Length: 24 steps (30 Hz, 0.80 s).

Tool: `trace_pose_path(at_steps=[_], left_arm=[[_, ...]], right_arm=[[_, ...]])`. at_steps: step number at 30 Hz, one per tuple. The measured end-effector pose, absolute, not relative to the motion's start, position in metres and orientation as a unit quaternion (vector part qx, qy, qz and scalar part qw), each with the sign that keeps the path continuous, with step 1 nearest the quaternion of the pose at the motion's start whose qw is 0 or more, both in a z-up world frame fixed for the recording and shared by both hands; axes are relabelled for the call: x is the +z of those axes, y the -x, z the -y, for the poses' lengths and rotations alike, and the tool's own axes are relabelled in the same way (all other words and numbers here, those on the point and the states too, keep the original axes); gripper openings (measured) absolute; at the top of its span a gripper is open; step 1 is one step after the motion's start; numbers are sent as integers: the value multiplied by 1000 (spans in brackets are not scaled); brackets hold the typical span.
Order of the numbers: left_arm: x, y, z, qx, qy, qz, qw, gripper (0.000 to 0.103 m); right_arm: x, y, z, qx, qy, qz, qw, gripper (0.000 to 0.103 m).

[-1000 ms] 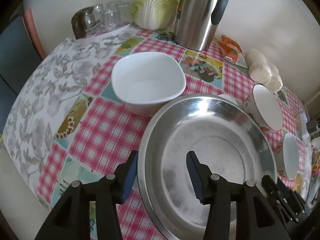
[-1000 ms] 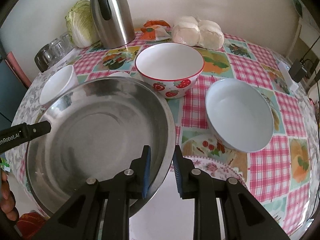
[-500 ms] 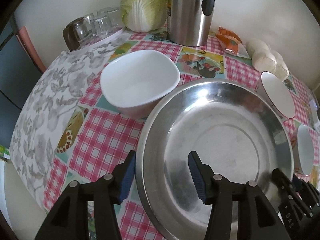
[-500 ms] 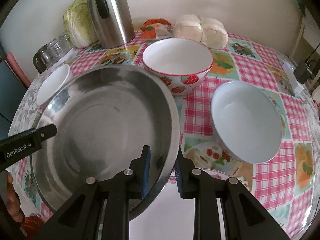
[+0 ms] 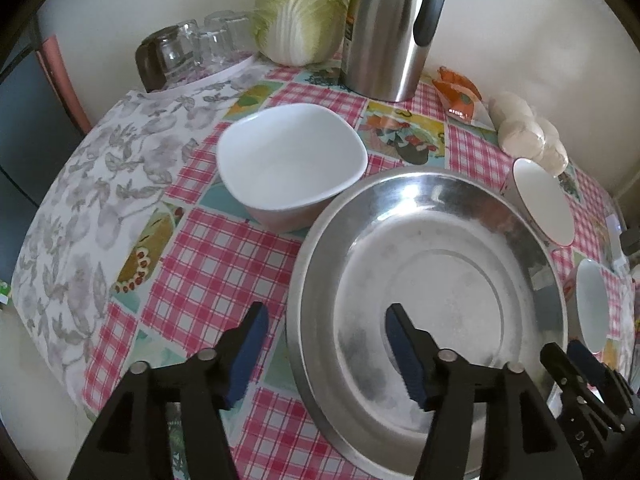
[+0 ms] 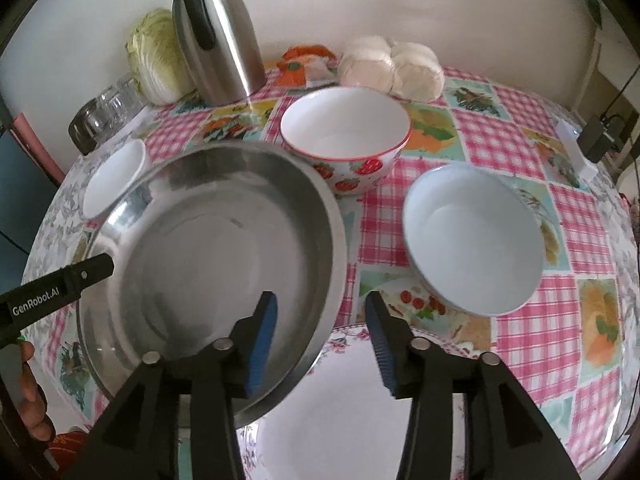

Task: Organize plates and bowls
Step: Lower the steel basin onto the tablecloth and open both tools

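Steel basin [image 6: 208, 240]: on desk [image 5: 224, 264], landmark. Rim passes between jaws of both grippers. Left gripper [image 5: 324, 356]: jaws just opening, off rim. Right gripper [image 6: 322, 340]: likewise. Strawberry bowl [image 6: 346, 144] behind basin, right gripper nearer.

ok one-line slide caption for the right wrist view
Right gripper just opened, straddling the steel basin rim beside two bowls.

Pink-checked tablecloth [image 6: 492, 132] with fruit panels is showing under a silvery steel basin [image 6: 208, 248] — far right, a white bowl [image 6: 346, 148] is wearing red strawberries — nearer, a pale-blue bowl [image 6: 472, 240].
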<state>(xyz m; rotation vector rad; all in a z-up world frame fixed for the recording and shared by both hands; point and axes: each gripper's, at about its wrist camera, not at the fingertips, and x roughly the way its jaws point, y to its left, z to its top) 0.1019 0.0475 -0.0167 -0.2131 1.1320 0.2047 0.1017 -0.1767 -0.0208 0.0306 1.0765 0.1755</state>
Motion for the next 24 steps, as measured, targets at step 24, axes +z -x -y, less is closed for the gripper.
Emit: trace_pose_path(at_steps=[24], left_arm=[[3,-93,-32,90,52,-477,873,103]], right_arm=[[-11,-93,176,96,0,-479,873,101]])
